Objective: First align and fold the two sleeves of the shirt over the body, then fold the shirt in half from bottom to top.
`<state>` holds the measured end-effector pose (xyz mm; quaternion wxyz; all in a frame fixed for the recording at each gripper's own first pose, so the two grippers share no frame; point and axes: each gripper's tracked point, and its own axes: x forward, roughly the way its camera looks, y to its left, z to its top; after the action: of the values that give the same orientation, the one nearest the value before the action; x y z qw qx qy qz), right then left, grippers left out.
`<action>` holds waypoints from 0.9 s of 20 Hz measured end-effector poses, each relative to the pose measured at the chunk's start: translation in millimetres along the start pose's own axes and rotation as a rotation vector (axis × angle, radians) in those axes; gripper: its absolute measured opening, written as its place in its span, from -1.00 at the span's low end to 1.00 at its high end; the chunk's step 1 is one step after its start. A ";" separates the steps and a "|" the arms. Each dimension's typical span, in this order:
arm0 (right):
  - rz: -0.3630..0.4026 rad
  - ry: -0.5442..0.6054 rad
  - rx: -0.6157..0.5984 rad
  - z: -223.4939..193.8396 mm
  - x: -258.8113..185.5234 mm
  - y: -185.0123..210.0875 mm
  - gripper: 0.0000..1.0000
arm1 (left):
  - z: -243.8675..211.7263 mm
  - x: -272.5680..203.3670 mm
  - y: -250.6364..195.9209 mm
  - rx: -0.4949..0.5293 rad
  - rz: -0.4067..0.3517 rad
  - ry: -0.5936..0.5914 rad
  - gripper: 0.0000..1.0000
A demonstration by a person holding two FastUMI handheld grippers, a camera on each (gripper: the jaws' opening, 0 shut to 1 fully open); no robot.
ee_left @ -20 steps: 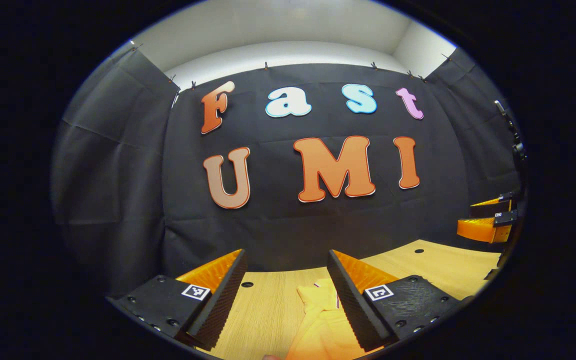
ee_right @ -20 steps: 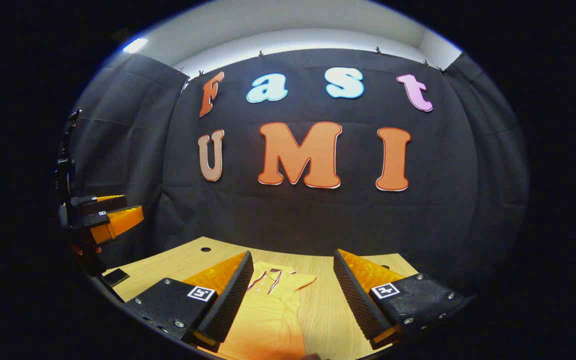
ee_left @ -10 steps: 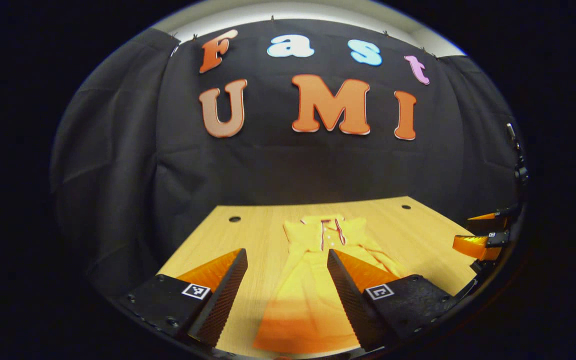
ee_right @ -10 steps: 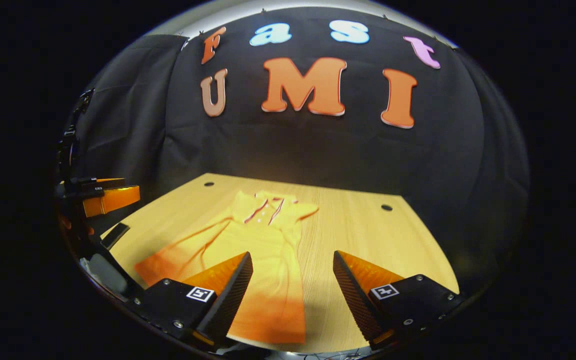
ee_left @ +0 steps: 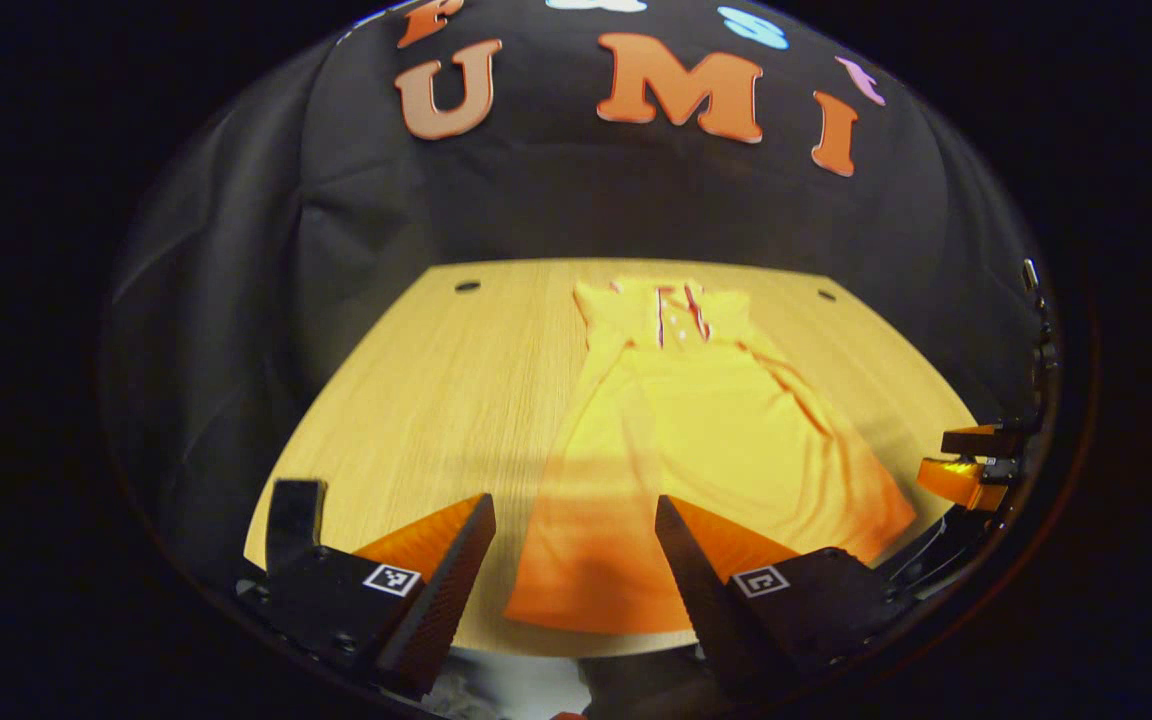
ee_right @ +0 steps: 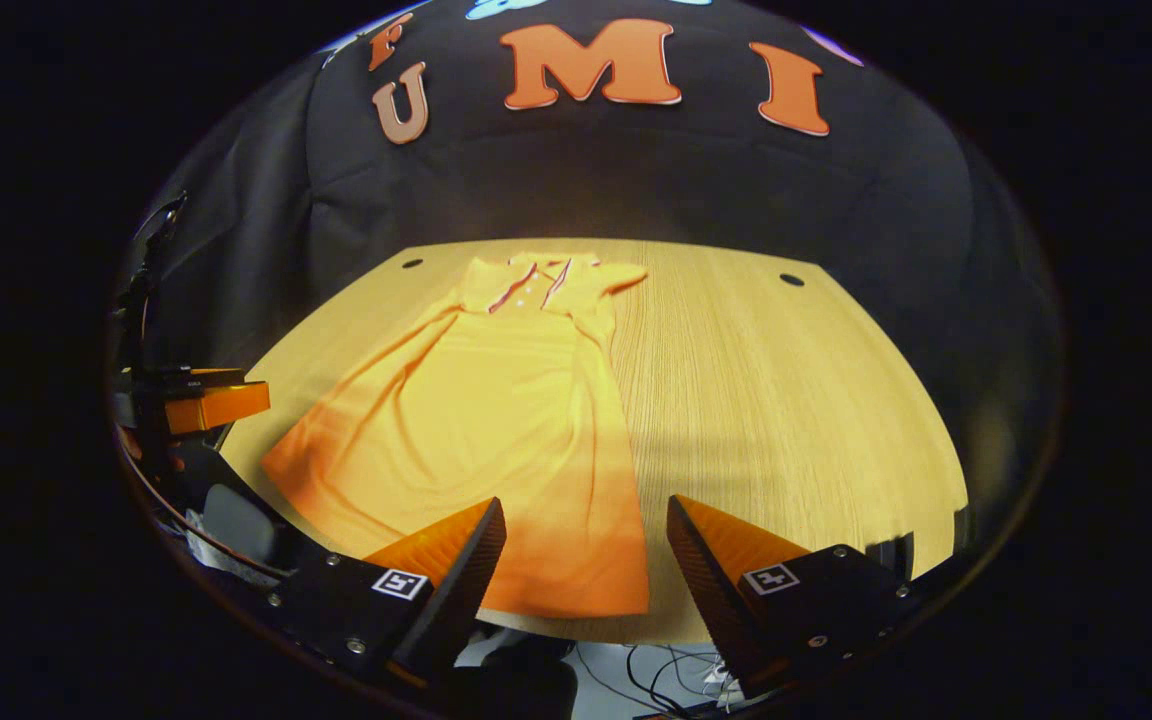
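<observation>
Yellow shirt [ee_left: 696, 440] lies limp on the wooden table [ee_left: 436, 390], collar at twelve o'clock. Soft, light cloth; I'd pinch the hem corners. Left gripper [ee_left: 573, 560] and right gripper [ee_right: 586, 560] gape wide, empty.

Left tool [ee_left: 571, 560], right tool [ee_right: 584, 565]: ridged wedge fingers, square markers, screws

The shirt [ee_left: 726, 420] is plain yellow with a red-and-white trimmed collar placket; the worktop [ee_left: 436, 400] shows pale wood grain.

Dim booth, warm overhead light on table [ee_left: 416, 400], heavy fisheye edge bending.
</observation>
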<state>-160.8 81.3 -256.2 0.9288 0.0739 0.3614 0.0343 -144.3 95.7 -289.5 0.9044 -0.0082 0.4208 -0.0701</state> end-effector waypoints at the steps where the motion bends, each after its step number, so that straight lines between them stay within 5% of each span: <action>1: -0.003 0.034 0.002 -9.2 2.4 -0.3 0.97 | -14.3 6.3 0.7 -0.017 -0.010 0.048 0.94; 7: -0.012 0.202 0.017 -52.2 21.4 -5.4 0.97 | -41.5 24.9 5.6 -0.081 -0.036 0.255 0.97; 14: -0.043 0.303 -0.005 -66.0 32.2 -7.9 0.96 | -55.8 45.9 11.9 -0.064 0.006 0.350 0.98; 18: -0.013 0.369 -0.035 -68.5 33.4 10.8 0.72 | -61.8 42.4 2.0 0.008 0.009 0.385 0.98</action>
<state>-182.6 103.6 -326.6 0.8482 0.0477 0.5254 0.0475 -164.1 94.8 -361.8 0.8075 0.0109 0.5859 -0.0679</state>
